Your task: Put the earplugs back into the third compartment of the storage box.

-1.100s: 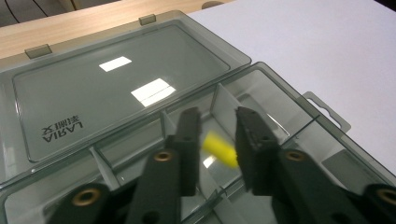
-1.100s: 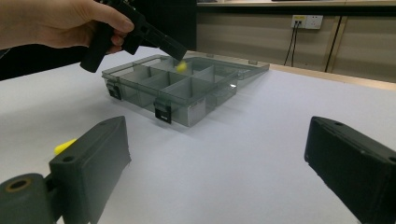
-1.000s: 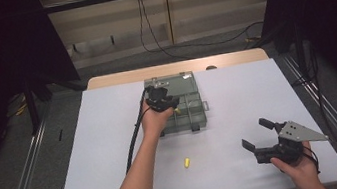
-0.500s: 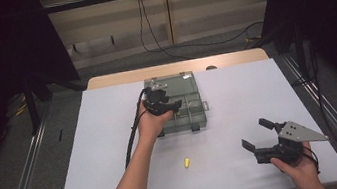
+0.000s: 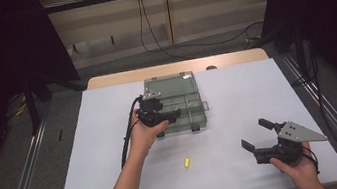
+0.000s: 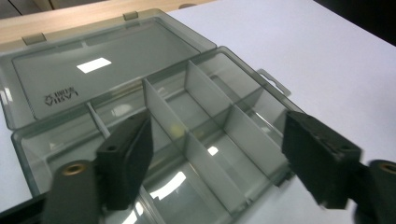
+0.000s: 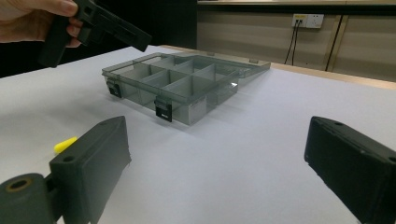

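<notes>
While the left gripper [image 5: 169, 116] hangs over the open compartment box [image 5: 178, 104] near the table's [image 5: 119, 182] far edge, its jaws have just been opening and now stand spread, nothing between them. A small yellowish item [image 6: 176, 129] appears to lie in a middle compartment: prob. a drop-off. Second yellow piece [image 5: 186, 162] lies toward the near edge. Right gripper [image 5: 260, 137] rests near the near-right corner, jaws spread, empty.

Left gripper [image 5: 167, 118] over open box [image 5: 178, 104] — empty, just opening.
</notes>
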`<state>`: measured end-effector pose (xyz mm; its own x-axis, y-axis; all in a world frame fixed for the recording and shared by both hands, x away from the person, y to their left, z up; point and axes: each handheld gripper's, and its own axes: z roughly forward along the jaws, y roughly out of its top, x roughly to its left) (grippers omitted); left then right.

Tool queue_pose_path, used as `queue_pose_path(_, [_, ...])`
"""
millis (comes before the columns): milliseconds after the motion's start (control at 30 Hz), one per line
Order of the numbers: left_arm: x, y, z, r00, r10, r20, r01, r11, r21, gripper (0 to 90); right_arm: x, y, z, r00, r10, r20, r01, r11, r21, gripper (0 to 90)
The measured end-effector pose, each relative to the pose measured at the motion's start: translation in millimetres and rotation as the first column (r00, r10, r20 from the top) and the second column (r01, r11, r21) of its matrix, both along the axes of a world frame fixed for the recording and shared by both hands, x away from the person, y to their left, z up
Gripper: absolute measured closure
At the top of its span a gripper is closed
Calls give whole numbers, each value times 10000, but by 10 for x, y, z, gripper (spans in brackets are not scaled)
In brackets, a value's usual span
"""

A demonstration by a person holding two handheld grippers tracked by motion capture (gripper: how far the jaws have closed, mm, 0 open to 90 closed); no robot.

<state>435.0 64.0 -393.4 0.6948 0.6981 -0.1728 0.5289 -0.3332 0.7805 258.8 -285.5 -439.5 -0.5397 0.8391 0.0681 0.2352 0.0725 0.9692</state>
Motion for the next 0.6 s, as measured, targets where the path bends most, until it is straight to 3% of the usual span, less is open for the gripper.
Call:
queue_pose_path(167, [-108, 51, 11, 9999, -58, 133, 60, 9999, -133, 187, 0, 5, -1, 10000, 9, 21, -9, 10000, -34, 60])
queue_pose_path(233, [-152, 69, 11, 9997, -119, 236, 118, 9999, 40, 160, 1, 8, -1, 10000, 27, 34, -27, 10000, -66, 60])
queue_pose_path(333, [-223, 98, 6, 9997, -169, 195, 174, 9995, -266, 140, 2, 15, -3, 10000, 48, 9, -48, 10000, -77, 60])
queue_pose_path(600, [-382, 140, 4, 9982, -470, 379, 482, 9983, -329, 122, 2, 23, -3, 10000, 65, 10, -65, 9999, -99, 60])
